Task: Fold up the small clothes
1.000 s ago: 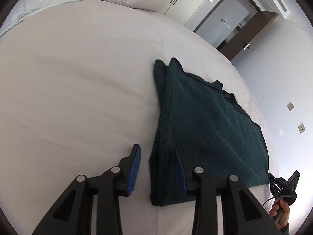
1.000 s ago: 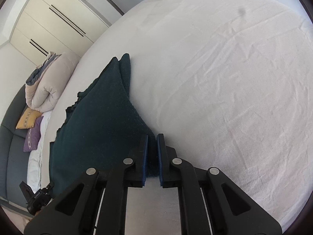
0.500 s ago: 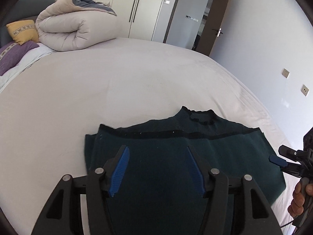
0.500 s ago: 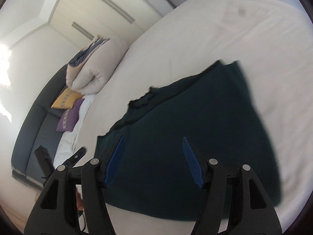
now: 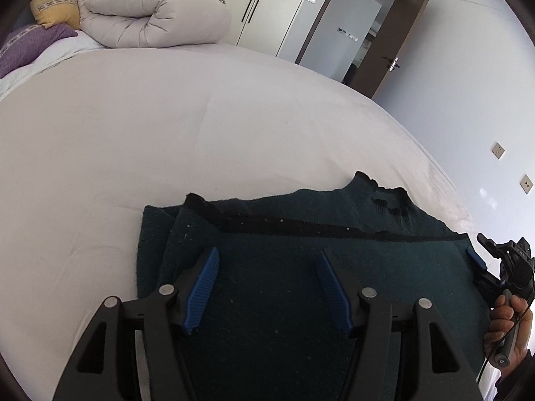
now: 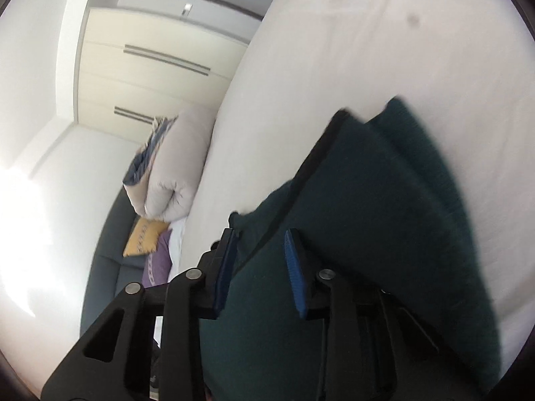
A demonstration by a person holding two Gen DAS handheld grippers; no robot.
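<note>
A dark green sweater [image 5: 301, 267] lies folded flat on the white bed [image 5: 167, 133], collar at the far side. My left gripper [image 5: 267, 252] hovers open over its near left part, nothing between the blue pads. My right gripper [image 6: 259, 234] is at the sweater's [image 6: 367, 217] collar-side edge. Its jaws are closing with the cloth edge between them, a gap still showing at the pads. In the left wrist view the right gripper [image 5: 479, 250] sits at the sweater's right edge, held by a hand [image 5: 508, 324].
A rolled beige duvet [image 5: 150, 13] with yellow and purple cushions [image 5: 53, 10] lies at the bed's far left. White wardrobes [image 6: 150, 67] and an open doorway [image 5: 354, 30] stand beyond. Bare sheet spreads left of and behind the sweater.
Both grippers left the sweater's end and swung round to its long side. The left jaws widened. The right jaws let go of the corner, opened wide, then narrowed at the collar edge.
</note>
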